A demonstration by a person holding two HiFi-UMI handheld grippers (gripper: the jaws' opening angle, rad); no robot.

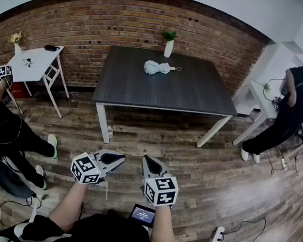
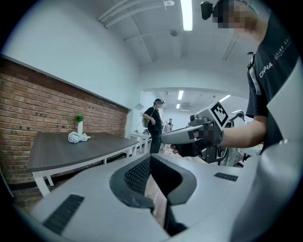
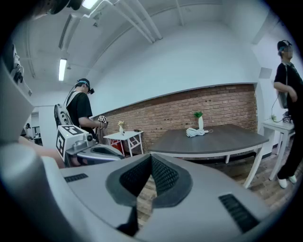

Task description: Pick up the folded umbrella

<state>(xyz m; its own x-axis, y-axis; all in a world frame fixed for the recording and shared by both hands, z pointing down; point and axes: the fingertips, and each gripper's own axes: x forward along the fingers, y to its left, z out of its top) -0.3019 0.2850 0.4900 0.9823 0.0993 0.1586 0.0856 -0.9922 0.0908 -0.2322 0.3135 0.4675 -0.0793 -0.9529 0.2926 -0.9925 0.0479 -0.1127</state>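
Before a brick wall (image 1: pixel 98 22), the folded umbrella (image 1: pixel 157 67) lay on the dark table (image 1: pixel 166 92) near a vase (image 1: pixel 168 48), well apart from the left gripper (image 1: pixel 117 159) and right gripper (image 1: pixel 147 164), both with jaws pressed together on nothing.

Pale folded umbrella (image 1: pixel 157 67) on dark table (image 1: pixel 188 92)

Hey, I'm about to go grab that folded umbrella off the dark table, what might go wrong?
1. The vase stands just behind the umbrella; an overshooting reach may tip it.
2. Both the left gripper and right gripper have their jaws shut; unopened, they would likely just shove the umbrella.
3. A power strip lies on the floor to your right; mind your step.
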